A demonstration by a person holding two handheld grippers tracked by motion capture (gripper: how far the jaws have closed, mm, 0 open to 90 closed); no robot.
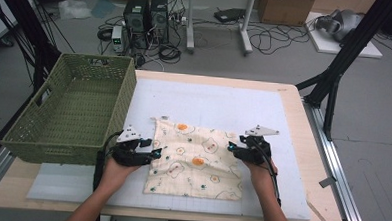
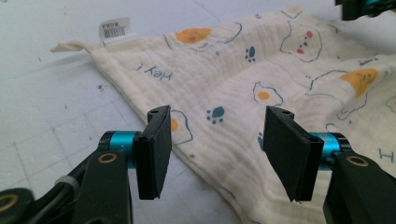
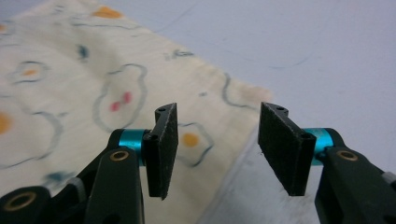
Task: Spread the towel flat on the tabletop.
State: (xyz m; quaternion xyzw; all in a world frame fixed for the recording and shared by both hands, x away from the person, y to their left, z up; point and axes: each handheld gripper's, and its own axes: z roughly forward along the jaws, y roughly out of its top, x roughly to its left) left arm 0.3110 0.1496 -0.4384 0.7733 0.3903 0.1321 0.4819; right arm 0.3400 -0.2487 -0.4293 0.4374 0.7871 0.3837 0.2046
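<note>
both grippers' jaws open at opposite edges of flat cloth [image 1: 194, 160].

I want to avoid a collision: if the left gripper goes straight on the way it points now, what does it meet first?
Probably the printed cloth: the open left gripper points over its near edge.

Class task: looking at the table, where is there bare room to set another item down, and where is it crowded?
Free: the white mat behind the cloth, up to the table's far edge; the strip right of the right claw; the mat's front left corner. The basket is empty too. Crowded: the gap between basket and cloth, where the left claw sits.
</note>
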